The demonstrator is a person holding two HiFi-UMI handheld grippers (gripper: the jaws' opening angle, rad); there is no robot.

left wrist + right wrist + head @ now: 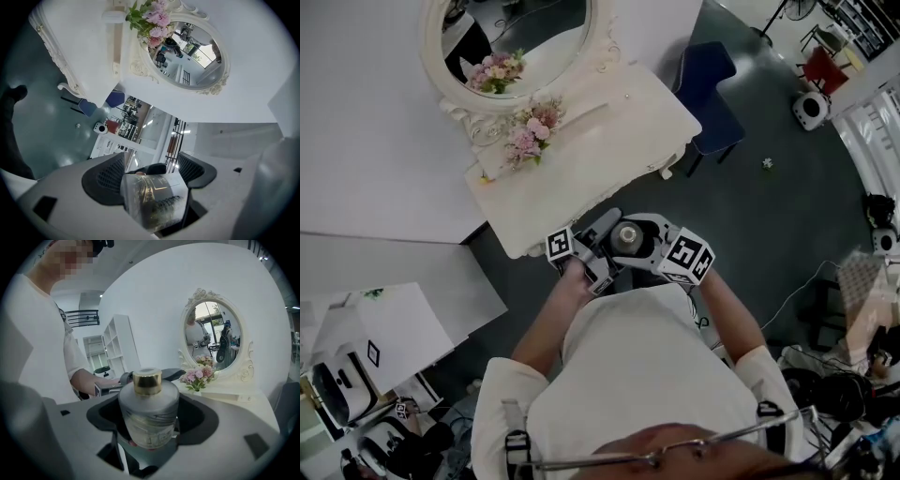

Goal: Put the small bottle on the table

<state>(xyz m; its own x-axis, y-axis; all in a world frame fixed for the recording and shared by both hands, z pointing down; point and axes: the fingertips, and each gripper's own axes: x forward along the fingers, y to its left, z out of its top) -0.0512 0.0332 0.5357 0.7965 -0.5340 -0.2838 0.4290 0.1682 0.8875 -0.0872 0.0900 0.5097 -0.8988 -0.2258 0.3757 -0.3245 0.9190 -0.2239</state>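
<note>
finding the right gripper [152, 408] clamped on a small frosted grey glass bottle [149, 420], jaws set against both its sides. noted upright, topped by a shiny gold cylindrical cap [147, 382], fine line print across the body. recorded the left gripper [152, 165] with jaws narrowed onto a clear square-edged glassy block [154, 201] showing gold glints and a dark coil pattern; seated low between the jaws and filling the gap from side to side. could not settle what that block is. logged a dark rounded piece [155, 168] just beyond it.

in the head view, placed both grippers close together, tips nearly meeting, just in front of a white short-sleeved shirt [637, 366]. located the bottle between them, cap up, above the dark grey floor [759, 216] and on the person's side of the front edge of a cream-white ornate dressing table [600, 159]; not on the table top, not touching it. observed on that table a bunch of pink flowers with green leaves [532, 131], beside the base of an oval mirror in a carved white frame [534, 42]. marked a navy blue chair [712, 94] near the table's far right corner. judged grippers and flowers well apart.
</note>
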